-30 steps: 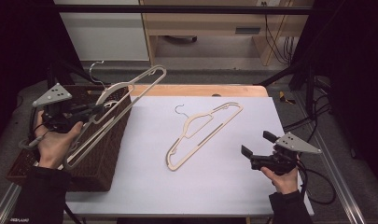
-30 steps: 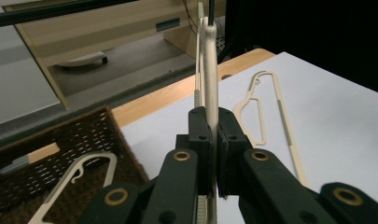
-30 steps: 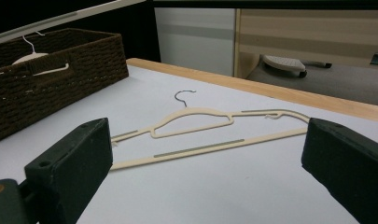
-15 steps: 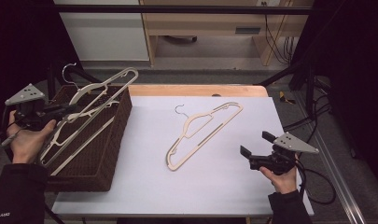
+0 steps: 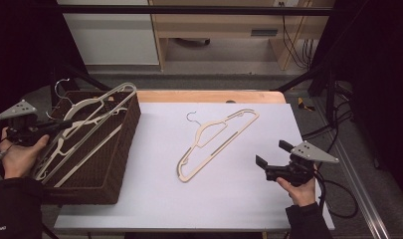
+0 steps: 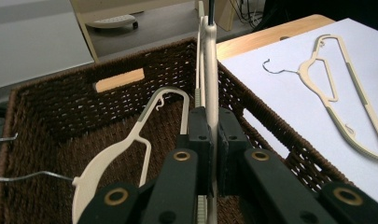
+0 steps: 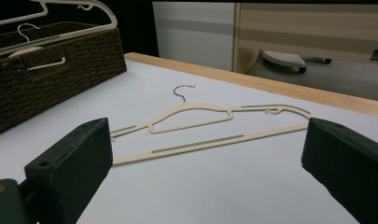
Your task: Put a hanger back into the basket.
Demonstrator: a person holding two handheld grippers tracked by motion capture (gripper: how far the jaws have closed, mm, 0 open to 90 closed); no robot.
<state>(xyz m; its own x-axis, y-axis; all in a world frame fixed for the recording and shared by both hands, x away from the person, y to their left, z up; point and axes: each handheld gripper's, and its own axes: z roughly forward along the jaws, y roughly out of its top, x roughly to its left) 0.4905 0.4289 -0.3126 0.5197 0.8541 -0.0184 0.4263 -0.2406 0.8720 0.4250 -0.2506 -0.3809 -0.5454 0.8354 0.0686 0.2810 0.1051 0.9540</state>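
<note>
The left gripper (image 6: 210, 140) clamps a cream hanger (image 6: 209, 60) over the wicker basket (image 6: 51, 107); its own view reveals another hanger (image 6: 130, 140) inside. The right gripper (image 7: 205, 172), jaws wide, faces the table's hanger (image 7: 200, 126) beside the basket.

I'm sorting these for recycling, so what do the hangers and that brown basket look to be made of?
The hanger on the table looks like cream moulded plastic, matt, with grey strips along its bars and a thin bent metal wire hook. The hanger in the left hand-held gripper looks the same cream plastic. The basket seems woven wicker or rattan, dark brown, judging by its ribbed weave, though it could be synthetic.
</note>
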